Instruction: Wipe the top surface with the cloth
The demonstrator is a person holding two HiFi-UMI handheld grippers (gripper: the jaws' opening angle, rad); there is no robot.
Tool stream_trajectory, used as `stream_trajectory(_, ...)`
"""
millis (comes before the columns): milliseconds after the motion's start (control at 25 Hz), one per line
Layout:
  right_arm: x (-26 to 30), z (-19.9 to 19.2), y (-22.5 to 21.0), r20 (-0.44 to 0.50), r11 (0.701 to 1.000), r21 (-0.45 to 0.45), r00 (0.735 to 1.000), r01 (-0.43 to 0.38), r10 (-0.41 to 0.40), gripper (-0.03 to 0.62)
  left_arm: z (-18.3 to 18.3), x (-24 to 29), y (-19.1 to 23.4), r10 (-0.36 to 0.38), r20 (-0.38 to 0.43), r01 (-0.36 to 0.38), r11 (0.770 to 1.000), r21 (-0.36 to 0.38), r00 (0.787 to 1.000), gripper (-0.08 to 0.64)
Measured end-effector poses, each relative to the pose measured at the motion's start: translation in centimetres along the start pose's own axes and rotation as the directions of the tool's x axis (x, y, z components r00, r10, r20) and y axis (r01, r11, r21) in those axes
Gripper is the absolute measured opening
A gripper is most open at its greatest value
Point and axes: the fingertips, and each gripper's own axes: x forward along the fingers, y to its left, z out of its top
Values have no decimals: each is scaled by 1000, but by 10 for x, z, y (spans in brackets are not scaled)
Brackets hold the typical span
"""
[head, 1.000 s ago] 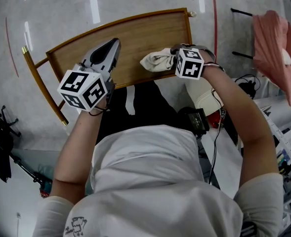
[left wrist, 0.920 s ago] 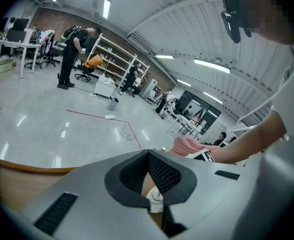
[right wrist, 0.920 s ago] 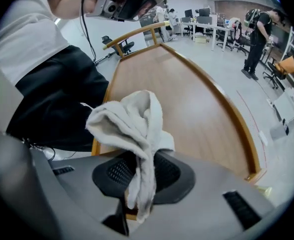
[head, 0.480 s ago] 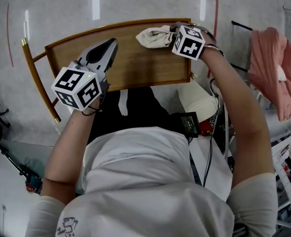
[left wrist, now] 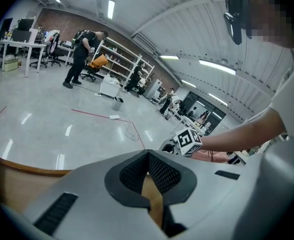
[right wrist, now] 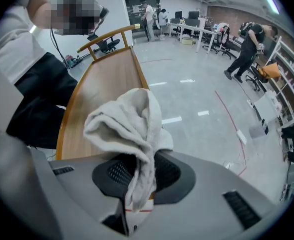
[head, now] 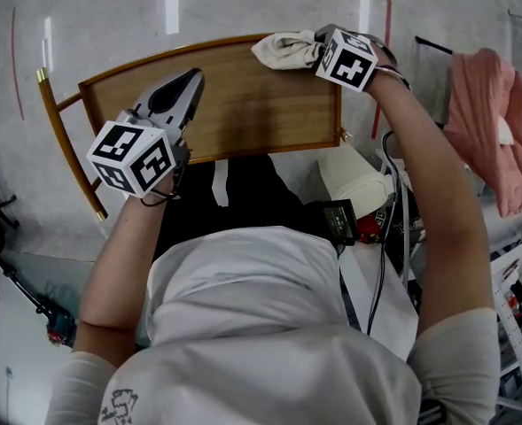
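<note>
Bench (head: 261, 104) of wood, two tools over it, cloth (head: 287, 51) at its far right corner.
At the left, the left tool (head: 190, 76) is over the bench's left half, jaws pressed together with nothing between them. At the far right corner the right tool (head: 318, 42) pinches the bunched cream cloth, which rests on the bench's edge.

Your wooden top (head: 261, 104) is bare through its middle and along the near edge. The cloth (head: 287, 51) clamped in your right gripper (head: 318, 50) fills the far right corner. Your left gripper (head: 188, 80) hangs over the left end. A raised rim (head: 167, 53) bounds the far edge.
</note>
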Motion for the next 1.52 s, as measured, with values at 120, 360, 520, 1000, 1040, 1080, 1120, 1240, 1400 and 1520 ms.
stream_trajectory(120, -5, -11, -2, -9, 1000, 18, 1000, 9, -9, 87, -1, -1, 1, 6, -4, -6, 1000, 1, 1000, 8)
stream_trajectory(360, -11, -21, 8, -3, 999, 37, 1000, 9, -9, 87, -5, 3, 0, -2, -23, 2, 1000, 6, 1000, 8)
stream_trajectory(520, -11, -21, 25, -5, 1000, 31, 1000, -2, 2, 87, -6, 4, -3, -10, -31, 10, 1000, 9, 999, 8)
stream_trajectory(1000, 1, -50, 118, -16, 993, 39, 993, -112, 113, 86, -10, 17, -12, -39, -37, 40, 999, 24, 999, 8)
stream_trajectory(1040, 2, -54, 130, -25, 991, 33, 991, -132, 133, 86, -11, 16, -13, -40, -38, 40, 999, 22, 999, 8)
stream_trajectory(1080, 3, -57, 143, -34, 988, 26, 988, -153, 154, 86, -13, 14, -14, -39, -39, 40, 999, 19, 998, 8)
stream_trajectory(1120, 4, -60, 154, -43, 985, 20, 984, -171, 171, 86, -14, 13, -15, -39, -39, 40, 999, 18, 998, 8)
stream_trajectory(1240, 6, -68, 178, -68, 978, 6, 976, -209, 209, 84, -15, 9, -17, -38, -31, 39, 999, 22, 999, 8)
stream_trajectory(1400, 8, -74, 202, -95, 968, -1, 964, -250, 248, 83, -15, 1, -16, -33, -24, 34, 999, 21, 999, 8)
stream_trajectory(1520, 9, -77, 217, -117, 963, -12, 957, -268, 265, 83, -16, -6, -15, -28, -16, 28, 999, 18, 999, 8)
